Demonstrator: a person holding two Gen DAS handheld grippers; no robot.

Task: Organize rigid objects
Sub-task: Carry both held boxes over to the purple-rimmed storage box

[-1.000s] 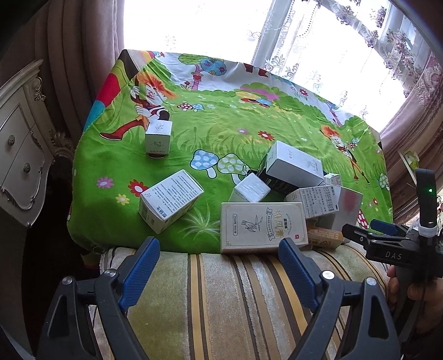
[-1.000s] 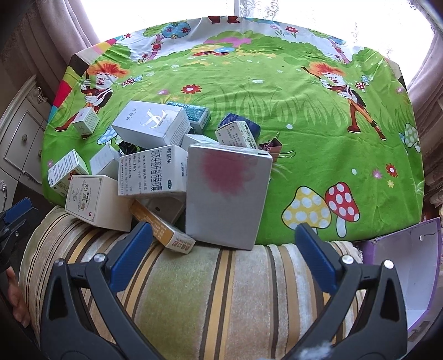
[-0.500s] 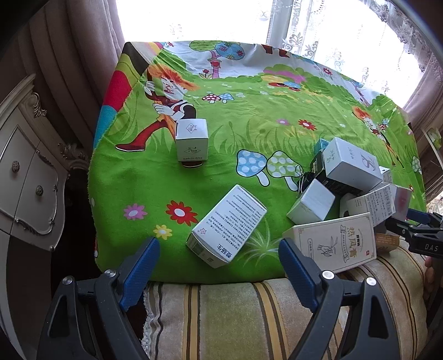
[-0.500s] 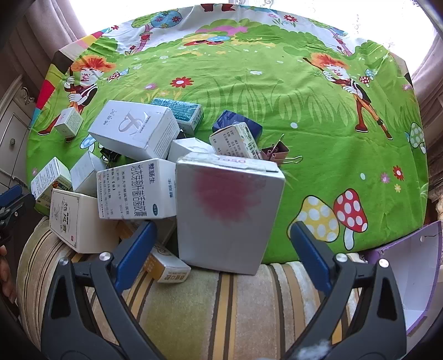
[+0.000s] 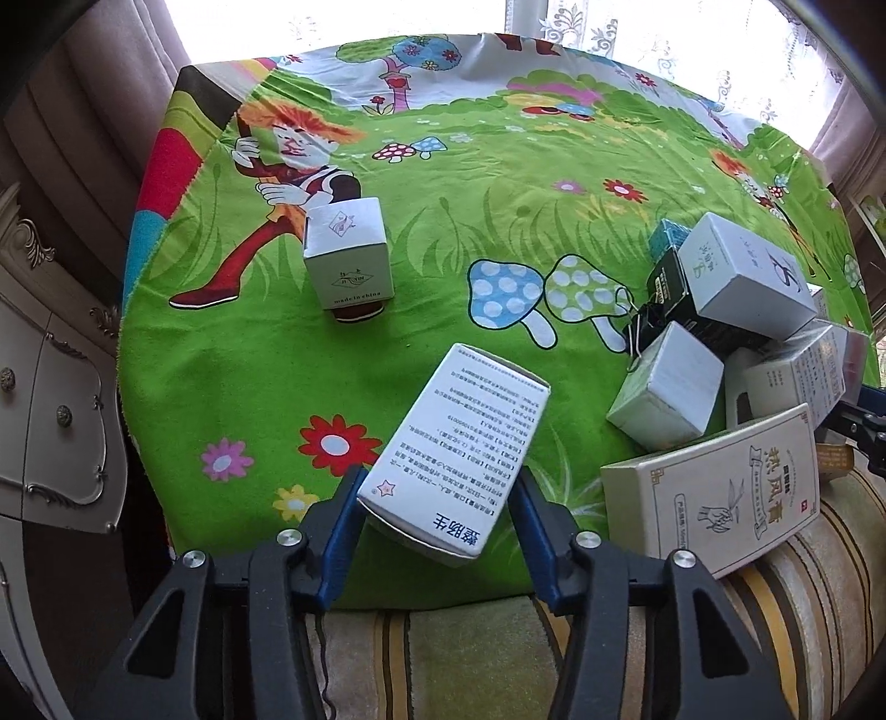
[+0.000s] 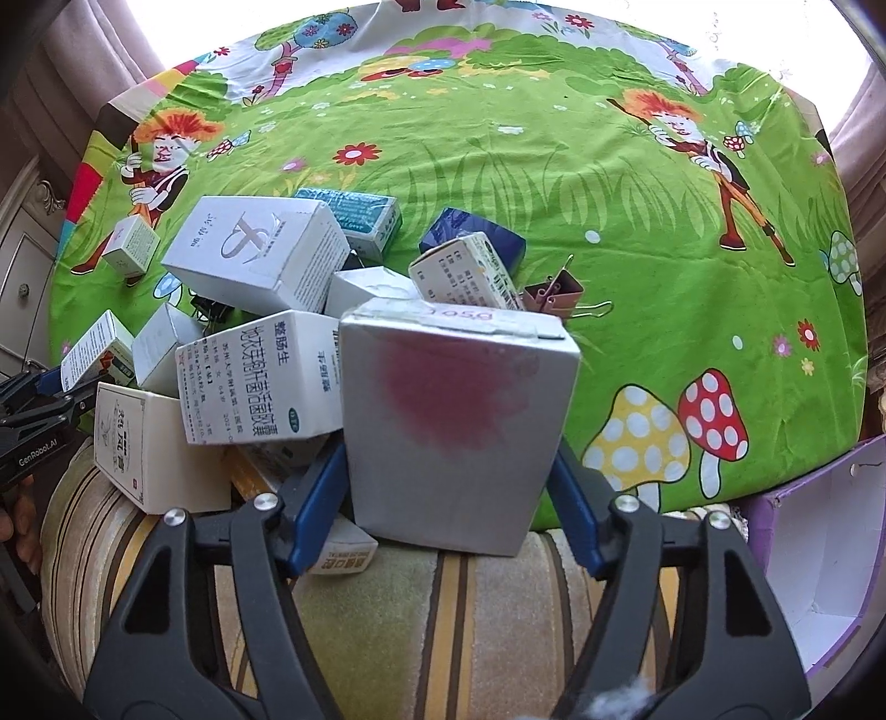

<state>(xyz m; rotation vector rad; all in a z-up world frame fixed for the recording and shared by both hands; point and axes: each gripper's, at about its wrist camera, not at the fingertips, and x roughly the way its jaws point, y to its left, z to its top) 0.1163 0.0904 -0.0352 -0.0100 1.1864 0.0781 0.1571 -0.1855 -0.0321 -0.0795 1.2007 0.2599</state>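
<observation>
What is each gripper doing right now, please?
Left gripper: closed on the white box with blue text.
Right gripper: closed on the grey box with the pink stain.

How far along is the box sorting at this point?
Early. Nothing looks sorted yet. In hand: left gripper brackets the white text box; right gripper brackets the pink-stained box. Left: the jumbled pile and a lone small box.

I am working in a home, likely a bedroom: a cartoon-print green cloth [image 5: 498,232] covers the surface, with heavy curtains [image 5: 99,111], a lace-curtained window [image 5: 637,33] and an ornate white dresser [image 5: 55,387] beside it.
</observation>
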